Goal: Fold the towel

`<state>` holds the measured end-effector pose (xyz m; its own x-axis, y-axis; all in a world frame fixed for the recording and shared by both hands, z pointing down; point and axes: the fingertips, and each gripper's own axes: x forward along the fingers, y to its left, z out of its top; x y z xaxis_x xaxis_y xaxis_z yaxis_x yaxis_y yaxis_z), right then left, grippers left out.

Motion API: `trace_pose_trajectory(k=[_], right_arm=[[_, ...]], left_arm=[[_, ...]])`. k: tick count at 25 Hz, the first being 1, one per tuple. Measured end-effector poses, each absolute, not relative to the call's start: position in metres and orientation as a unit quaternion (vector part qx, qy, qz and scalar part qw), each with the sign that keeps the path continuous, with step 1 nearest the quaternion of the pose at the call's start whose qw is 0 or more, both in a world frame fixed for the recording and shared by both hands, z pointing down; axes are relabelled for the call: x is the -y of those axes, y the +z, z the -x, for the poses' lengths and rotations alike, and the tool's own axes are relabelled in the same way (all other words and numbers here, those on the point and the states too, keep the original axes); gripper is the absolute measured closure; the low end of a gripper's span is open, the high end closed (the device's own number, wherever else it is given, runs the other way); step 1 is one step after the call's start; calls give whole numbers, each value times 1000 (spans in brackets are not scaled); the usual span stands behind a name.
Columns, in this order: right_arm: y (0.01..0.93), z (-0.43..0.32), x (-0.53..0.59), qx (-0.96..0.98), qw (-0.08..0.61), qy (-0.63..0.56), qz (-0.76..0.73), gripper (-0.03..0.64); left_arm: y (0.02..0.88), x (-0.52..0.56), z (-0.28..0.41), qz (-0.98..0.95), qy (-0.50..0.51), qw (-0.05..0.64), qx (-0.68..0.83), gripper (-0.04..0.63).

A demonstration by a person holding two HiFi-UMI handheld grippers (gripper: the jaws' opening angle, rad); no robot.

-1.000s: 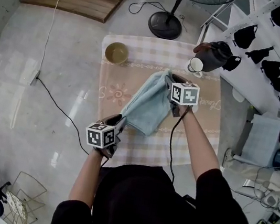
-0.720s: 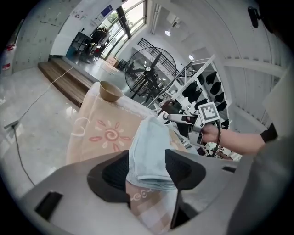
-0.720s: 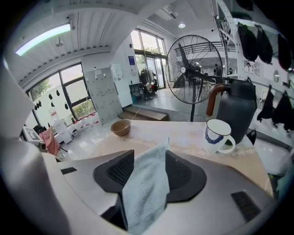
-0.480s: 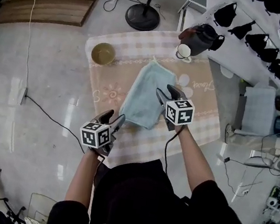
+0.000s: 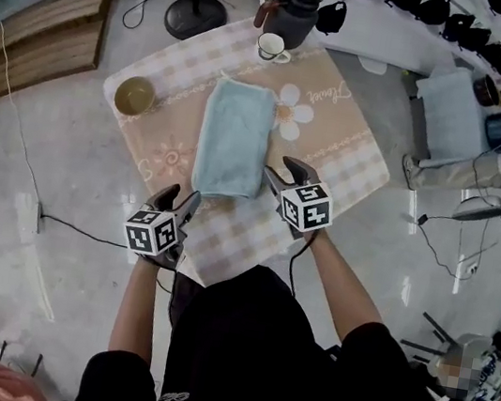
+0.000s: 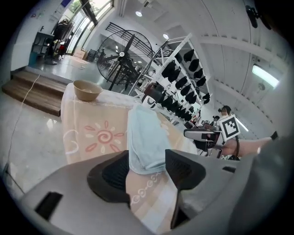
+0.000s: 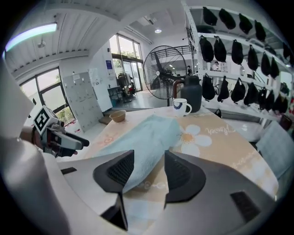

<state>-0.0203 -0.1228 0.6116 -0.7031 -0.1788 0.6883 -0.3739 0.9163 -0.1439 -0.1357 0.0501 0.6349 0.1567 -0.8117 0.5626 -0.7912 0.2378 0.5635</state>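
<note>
**A:** Looking down in the head view, what fills most of the frame?

**B:** The cloth (image 5: 335,152), checked at its borders, lies skewed across the upper middle.

**A:** Where is the towel?

**B:** The towel (image 5: 234,140) lies flat on the cloth, left of centre. It is folded into a long pale-blue strip that runs from top to bottom of the frame. Neither gripper touches it.

**A:** So how do the grippers stand?

**B:** The left gripper (image 5: 181,200) is at the cloth's lower left edge. Its jaws have just been opening and now stand wide apart with nothing between them. In its own view the towel only shows through the gap. The right gripper (image 5: 282,173) is just right of the towel's lower corner. Its jaws have also just been opening and are spread and empty.

**A:** And the smaller things?

**B:** A kettle (image 5: 291,16) stands at the top centre. A bowl (image 5: 135,95) sits at the cloth's left corner. A mug (image 5: 273,47) is just below the kettle.
</note>
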Motion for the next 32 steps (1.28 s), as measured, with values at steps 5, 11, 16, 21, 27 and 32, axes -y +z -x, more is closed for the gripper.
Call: trace_pose_trajectory(k=[5,11,16,21,27,32], right_arm=[[620,-26,91,913,350,141,-154,425],[613,-72,45,920,328,150,-153,426],[597,-95,17,929,302,146,-157,425],[588,-96,15,930,293,148,-165,425],[608,-72,16,918,311,171,-179,425],[636,-41,22,897,333,212,-197,425]], left_arm=[[638,-60,103,-637,39,423,643,367],[625,-87,53,-654,96,387,643,367],[602,-108,35,-658,104,357,654,367],[590,-102,38,-670,128,335,651,367],[606,-75,65,-700,169,317,617,367],[630,-49,85,-756,257,281,532,367]])
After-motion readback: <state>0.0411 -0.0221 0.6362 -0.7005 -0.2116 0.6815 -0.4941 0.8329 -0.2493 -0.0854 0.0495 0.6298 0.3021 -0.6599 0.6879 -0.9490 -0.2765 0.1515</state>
